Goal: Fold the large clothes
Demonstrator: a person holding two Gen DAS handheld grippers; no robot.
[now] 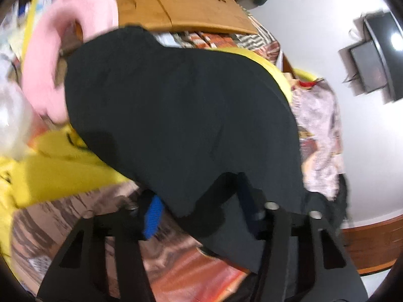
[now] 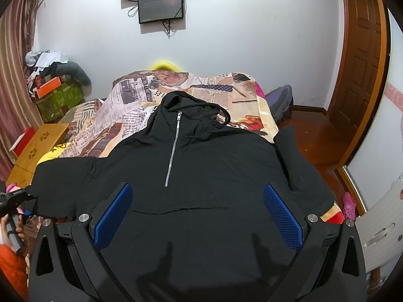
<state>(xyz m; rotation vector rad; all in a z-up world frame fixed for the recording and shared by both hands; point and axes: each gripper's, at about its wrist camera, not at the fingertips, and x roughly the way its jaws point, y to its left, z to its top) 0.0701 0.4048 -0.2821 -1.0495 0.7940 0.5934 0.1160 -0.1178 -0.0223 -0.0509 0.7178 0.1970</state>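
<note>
A black hooded pullover (image 2: pixel 201 171) with a silver half zipper (image 2: pixel 173 148) lies face up and spread on the bed. My right gripper (image 2: pixel 197 214) is open and empty, hovering over the front pocket area with its blue pads (image 2: pixel 282 216) wide apart. In the left wrist view, the left gripper (image 1: pixel 201 206) sits at the edge of the left sleeve (image 1: pixel 176 110). Black cloth lies between its fingers and hides the right pad; the left blue pad (image 1: pixel 152 216) shows. The view is blurred. The left gripper also shows in the right wrist view (image 2: pixel 17 201) at the sleeve end.
The bed has a newspaper-print cover (image 2: pixel 176 88) and a yellow sheet (image 1: pixel 50 171). A wooden lap table (image 2: pixel 37 148) lies at the bed's left. A pink pillow (image 1: pixel 70 37) sits near the sleeve. Boxes and clothes (image 2: pixel 53 85) are piled far left. A wooden door (image 2: pixel 362 63) is right.
</note>
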